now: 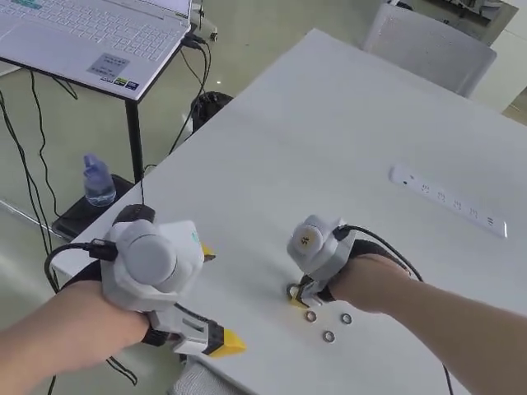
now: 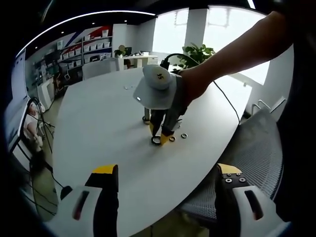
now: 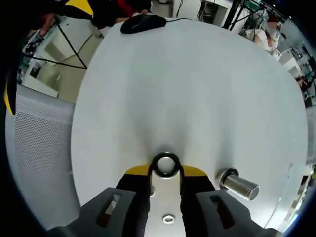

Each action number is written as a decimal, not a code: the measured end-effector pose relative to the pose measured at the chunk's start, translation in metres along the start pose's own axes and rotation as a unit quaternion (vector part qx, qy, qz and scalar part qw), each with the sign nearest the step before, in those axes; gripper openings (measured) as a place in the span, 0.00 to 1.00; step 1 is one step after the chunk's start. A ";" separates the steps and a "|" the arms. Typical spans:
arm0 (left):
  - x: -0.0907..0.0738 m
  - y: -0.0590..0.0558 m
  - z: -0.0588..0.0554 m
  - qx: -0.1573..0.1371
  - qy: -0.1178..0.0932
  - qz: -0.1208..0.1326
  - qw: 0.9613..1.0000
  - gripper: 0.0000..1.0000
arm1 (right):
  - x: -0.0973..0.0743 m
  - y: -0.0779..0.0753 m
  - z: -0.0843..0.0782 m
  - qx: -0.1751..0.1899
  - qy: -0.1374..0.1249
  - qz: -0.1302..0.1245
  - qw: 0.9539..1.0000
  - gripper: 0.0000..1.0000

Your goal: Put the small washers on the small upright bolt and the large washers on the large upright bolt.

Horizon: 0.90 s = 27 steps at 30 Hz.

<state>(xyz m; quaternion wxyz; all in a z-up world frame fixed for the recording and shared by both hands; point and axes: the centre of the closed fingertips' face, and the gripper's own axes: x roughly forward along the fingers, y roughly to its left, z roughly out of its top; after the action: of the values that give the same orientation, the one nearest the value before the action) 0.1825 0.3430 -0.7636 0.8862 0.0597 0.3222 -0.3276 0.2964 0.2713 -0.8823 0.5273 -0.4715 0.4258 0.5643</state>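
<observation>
My right gripper (image 3: 165, 173) is shut on a large dark washer (image 3: 166, 156), pinched upright between its yellow tips and resting on the white table (image 3: 187, 89). A large upright bolt (image 3: 239, 184) stands just right of the jaws, and one small washer (image 3: 169, 217) lies under them. In the head view the right gripper (image 1: 296, 298) points down at the table, with three small washers (image 1: 328, 336) loose beside it. My left gripper (image 2: 167, 170) is open and holds nothing. It hovers off the table's near edge, aimed at the right gripper (image 2: 159, 138).
A white power strip (image 1: 449, 202) lies at the far right of the table. A grey mesh chair (image 2: 256, 148) sits by the near edge. A laptop (image 1: 90, 37) on a stand, a water bottle (image 1: 99, 181) and cables are off the left side. A black mouse (image 3: 143, 22) lies far across the table.
</observation>
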 end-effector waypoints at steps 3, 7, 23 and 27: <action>0.000 0.001 0.001 0.003 0.001 0.001 1.000 0.80 | -0.004 0.001 0.002 0.002 -0.003 0.002 1.000 0.22; 0.002 0.001 0.003 0.007 0.004 0.000 1.000 0.79 | -0.011 -0.001 0.001 0.006 -0.008 0.002 1.000 0.22; 0.012 0.002 0.014 0.006 -0.007 -0.018 1.000 0.80 | -0.053 -0.011 -0.027 0.039 -0.014 -0.001 0.999 0.22; 0.014 0.004 0.018 0.011 -0.009 -0.021 1.000 0.79 | -0.062 -0.012 -0.037 0.057 -0.012 0.000 0.998 0.22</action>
<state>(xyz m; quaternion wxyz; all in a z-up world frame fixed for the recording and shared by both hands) 0.2022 0.3330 -0.7583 0.8814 0.0594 0.3116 -0.3499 0.3117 0.2245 -0.8284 0.5583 -0.4338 0.4510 0.5447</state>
